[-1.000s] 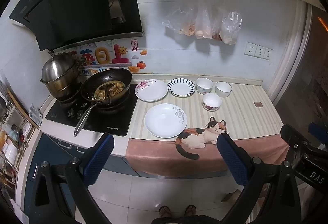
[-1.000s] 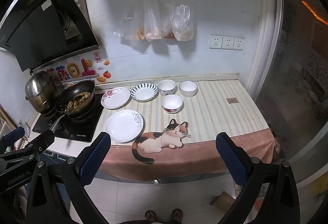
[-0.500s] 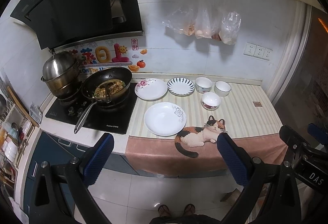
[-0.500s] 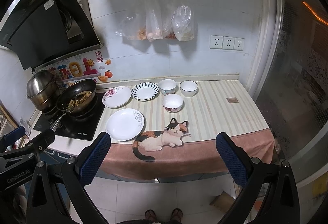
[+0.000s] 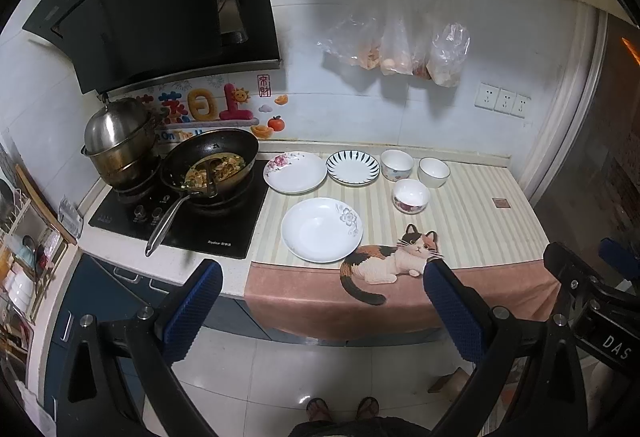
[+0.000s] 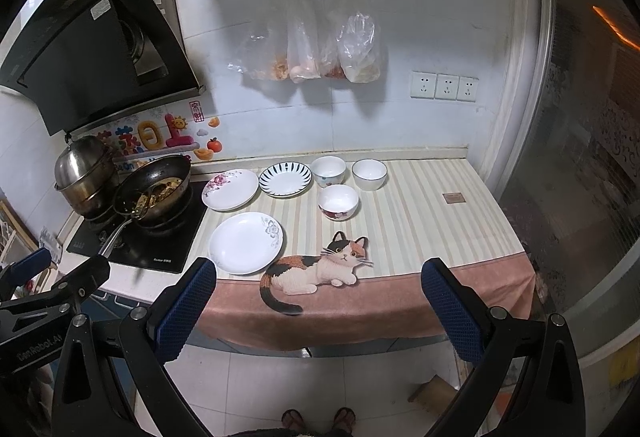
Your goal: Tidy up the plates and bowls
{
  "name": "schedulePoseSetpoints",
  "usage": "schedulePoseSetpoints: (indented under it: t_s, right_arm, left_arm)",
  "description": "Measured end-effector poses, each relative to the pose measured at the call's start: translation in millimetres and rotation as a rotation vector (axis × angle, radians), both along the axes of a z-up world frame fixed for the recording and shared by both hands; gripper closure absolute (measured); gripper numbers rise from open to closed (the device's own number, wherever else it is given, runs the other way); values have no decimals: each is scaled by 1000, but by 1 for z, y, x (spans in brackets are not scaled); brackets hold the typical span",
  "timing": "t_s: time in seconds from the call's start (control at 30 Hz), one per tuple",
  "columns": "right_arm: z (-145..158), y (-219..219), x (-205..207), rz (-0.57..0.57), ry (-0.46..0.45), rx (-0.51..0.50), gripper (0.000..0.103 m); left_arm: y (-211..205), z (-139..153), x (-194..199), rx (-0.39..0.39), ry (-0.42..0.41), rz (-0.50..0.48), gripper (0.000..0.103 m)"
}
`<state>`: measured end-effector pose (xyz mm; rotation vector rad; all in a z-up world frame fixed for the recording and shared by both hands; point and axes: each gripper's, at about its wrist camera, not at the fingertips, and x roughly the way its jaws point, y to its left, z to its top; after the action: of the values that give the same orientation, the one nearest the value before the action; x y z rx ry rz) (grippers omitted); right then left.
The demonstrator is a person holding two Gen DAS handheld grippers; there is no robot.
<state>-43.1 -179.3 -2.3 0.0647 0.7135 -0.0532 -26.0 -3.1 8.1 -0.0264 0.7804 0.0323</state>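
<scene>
On the striped counter mat lie a white plate with a grey flower, a pink-flowered plate and a blue-striped plate. Three bowls stand to their right: one at the back left, a plain white one and a red-patterned one in front. My left gripper and right gripper are both open and empty, held back from the counter's front edge above the floor.
A wok with food and a steel pot sit on the black hob at the left, the wok handle pointing to the front. A range hood hangs above. Plastic bags hang on the wall. The cat-print cloth drapes over the counter edge.
Both grippers have drifted slightly; the counter scene has shifted a little in each view. Nothing on the counter has moved.
</scene>
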Motion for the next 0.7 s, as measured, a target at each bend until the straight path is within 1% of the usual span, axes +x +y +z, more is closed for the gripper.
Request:
schedulePoseSetpoints:
  t_s: [0.7]
  right_arm:
    - [-3,4,3,9,0,9,0]
  left_arm:
    - [5,-1,-6,0,-5,3,0]
